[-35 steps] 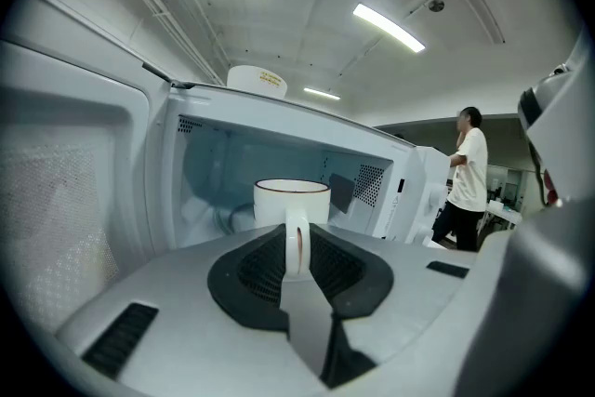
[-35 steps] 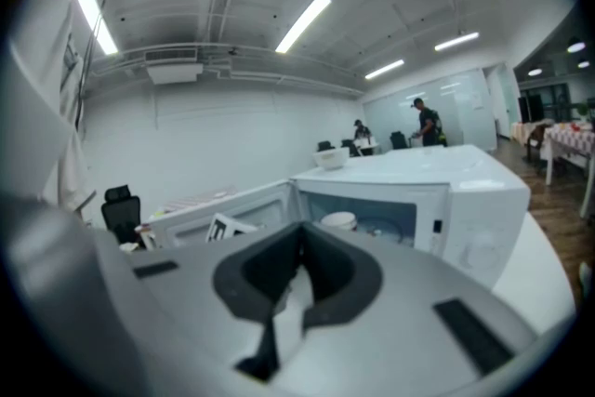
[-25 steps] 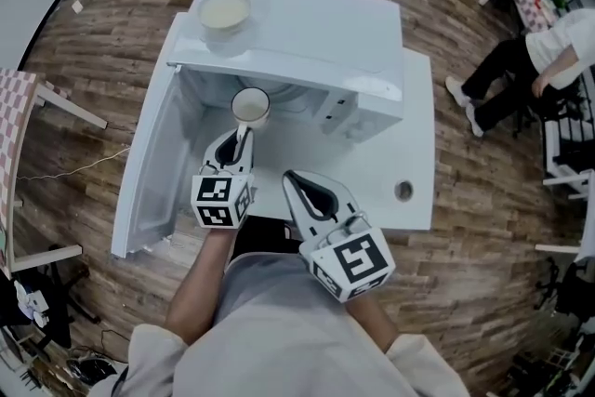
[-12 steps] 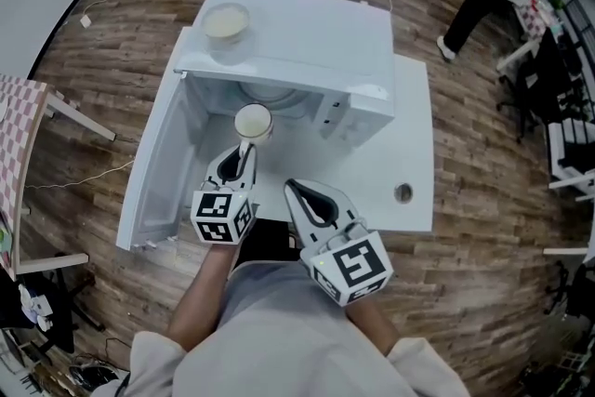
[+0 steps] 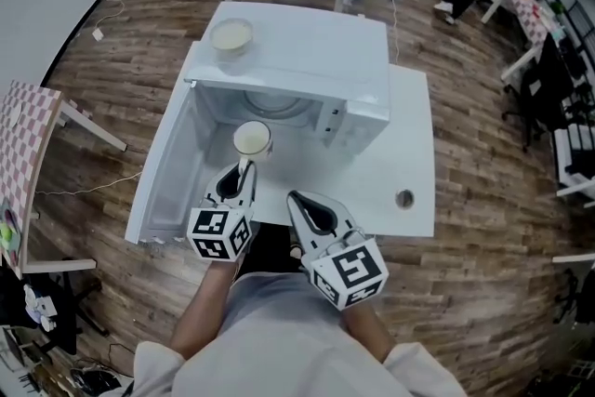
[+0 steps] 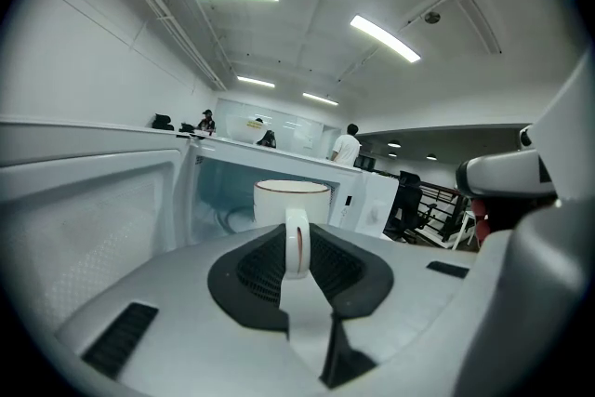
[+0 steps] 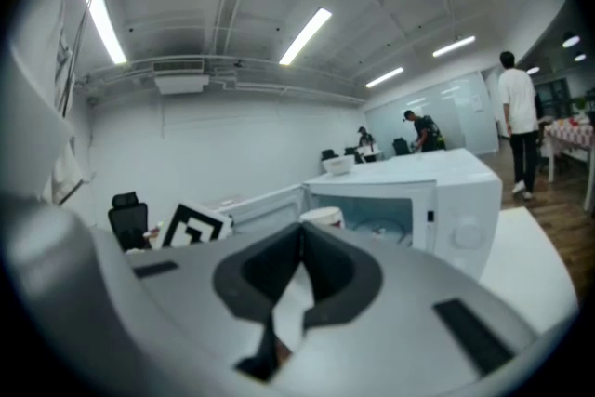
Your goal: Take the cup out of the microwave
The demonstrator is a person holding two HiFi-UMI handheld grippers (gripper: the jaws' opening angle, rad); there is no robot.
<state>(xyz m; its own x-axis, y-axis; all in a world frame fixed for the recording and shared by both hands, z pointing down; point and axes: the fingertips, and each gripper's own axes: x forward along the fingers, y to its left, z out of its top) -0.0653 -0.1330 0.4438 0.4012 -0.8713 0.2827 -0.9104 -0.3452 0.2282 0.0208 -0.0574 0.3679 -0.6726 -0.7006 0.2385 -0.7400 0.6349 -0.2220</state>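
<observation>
One cup (image 5: 251,138) upright, handle toward left gripper (image 5: 244,168) jaws.

One cup (image 5: 251,139), one bowl (image 5: 231,36), one microwave (image 5: 316,51)

Grey-white left hand-held gripper (image 5: 244,166) and right hand-held gripper (image 5: 292,196), black-padded, bear square-marker cubes (image 5: 221,234); light shirt (image 5: 279,335).

Cup (image 6: 291,200) base hidden behind left claw (image 6: 296,239); microwave (image 5: 307,51) cavity mostly hidden.
</observation>
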